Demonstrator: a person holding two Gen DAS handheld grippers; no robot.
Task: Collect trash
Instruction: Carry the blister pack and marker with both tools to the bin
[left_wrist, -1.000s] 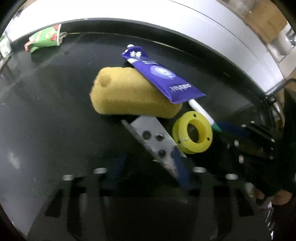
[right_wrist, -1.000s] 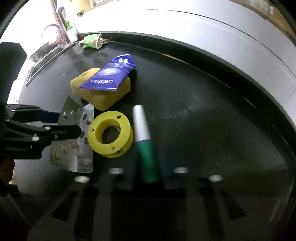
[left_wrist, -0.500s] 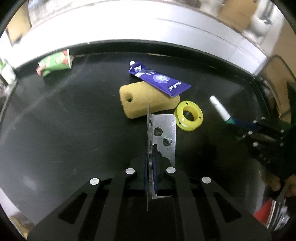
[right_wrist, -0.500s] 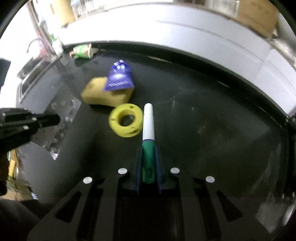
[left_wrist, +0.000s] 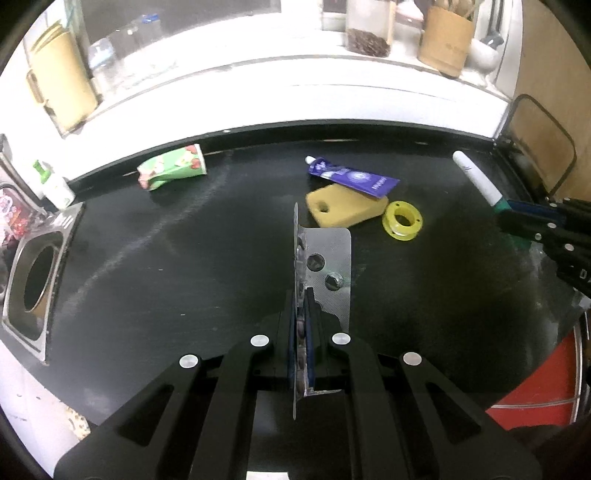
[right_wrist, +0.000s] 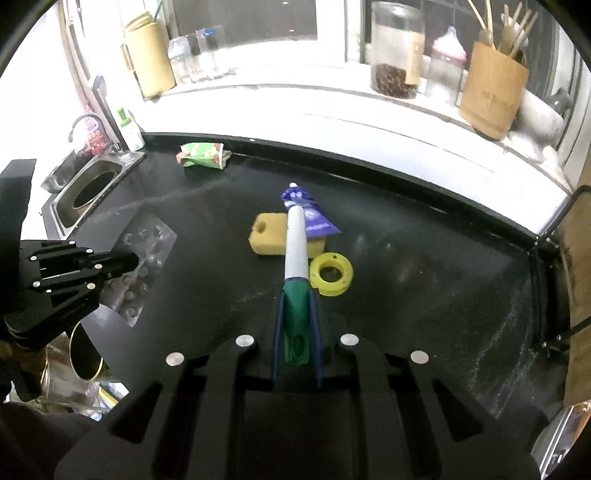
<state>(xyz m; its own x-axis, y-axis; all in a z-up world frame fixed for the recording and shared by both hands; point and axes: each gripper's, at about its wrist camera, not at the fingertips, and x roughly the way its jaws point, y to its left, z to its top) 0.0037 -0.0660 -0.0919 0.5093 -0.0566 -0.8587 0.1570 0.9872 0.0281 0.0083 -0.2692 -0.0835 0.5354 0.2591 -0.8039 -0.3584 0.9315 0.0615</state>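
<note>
Left gripper (left_wrist: 303, 314) clamped on silver foil blister pack (left_wrist: 328, 266); right gripper (right_wrist: 296, 314) clamped on white-and-green marker pen (right_wrist: 296, 258). Both lifted clear of black table (left_wrist: 184, 258) since a second ago. Ready for disposal; yellow sponge (left_wrist: 343, 208) remains.

Silver blister pack (left_wrist: 328, 266) held on edge, green-white marker (right_wrist: 296, 273) held, off counter

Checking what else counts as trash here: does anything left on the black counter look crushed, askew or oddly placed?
Yes. The green carton near the back edge is crushed flat and lies on its side. The purple tube rests tilted across the yellow sponge instead of on the black counter. The yellow ring beside them looks intact.
</note>
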